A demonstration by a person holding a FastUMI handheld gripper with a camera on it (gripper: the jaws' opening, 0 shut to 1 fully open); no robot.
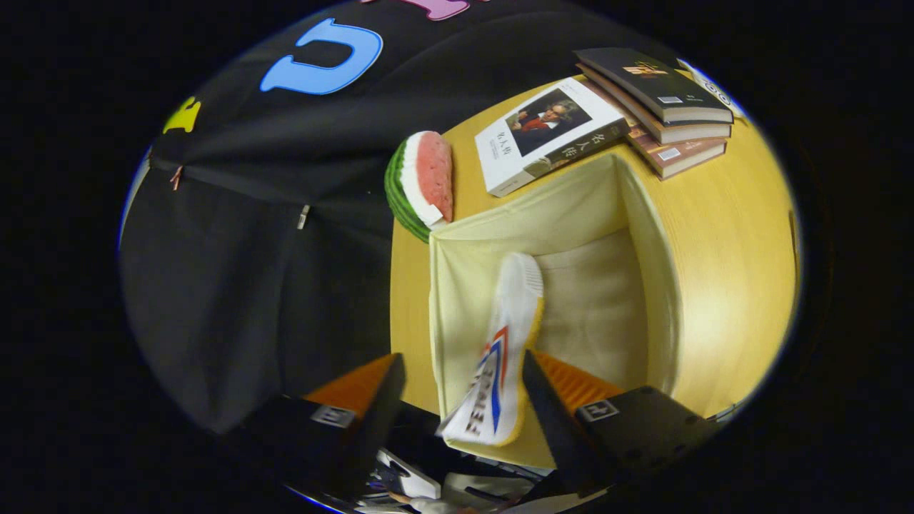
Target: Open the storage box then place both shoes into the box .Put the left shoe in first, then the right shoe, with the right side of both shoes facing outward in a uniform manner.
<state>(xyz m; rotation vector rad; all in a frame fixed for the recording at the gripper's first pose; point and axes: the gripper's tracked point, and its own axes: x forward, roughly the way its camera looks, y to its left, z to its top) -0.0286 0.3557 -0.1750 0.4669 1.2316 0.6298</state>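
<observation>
- Gripper is poised right over the storage box, its two fingers spread wide apart.
- One finger sits clear of the shoe on the cloth-wall side, with an obvious gap between it and the shoe; nothing is pressed between the two.
- The other finger lies just beside the shoe's sole edge; whether it actually touches is too close to call.
- White sneaker hangs between the fingers and reaches on ahead of them, toe pointing down into the box, standing on its edge with the side bearing red and blue stripes turned up to the camera.
- Its yellowish sole rim runs along the side nearer the second finger.
- Storage box, a cream fabric bin, is open at the top, its soft walls upright and its pale floor visible beyond the shoe's toe.
- Whether the sneaker rests on the box floor or leans on a wall, I cannot tell from this angle.
- Box stands on a yellow wooden table.
- Beyond the box, a watermelon-slice toy sits at the table's edge, just by the box's far corner.
- Next to it, a white book with a portrait on the cover lies flat, close against the box's far wall.
- Further along, a stack of books, three of them with dark and reddish covers, lies near the white one.
- Behind the table hangs the black cloth wall of the booth.
</observation>
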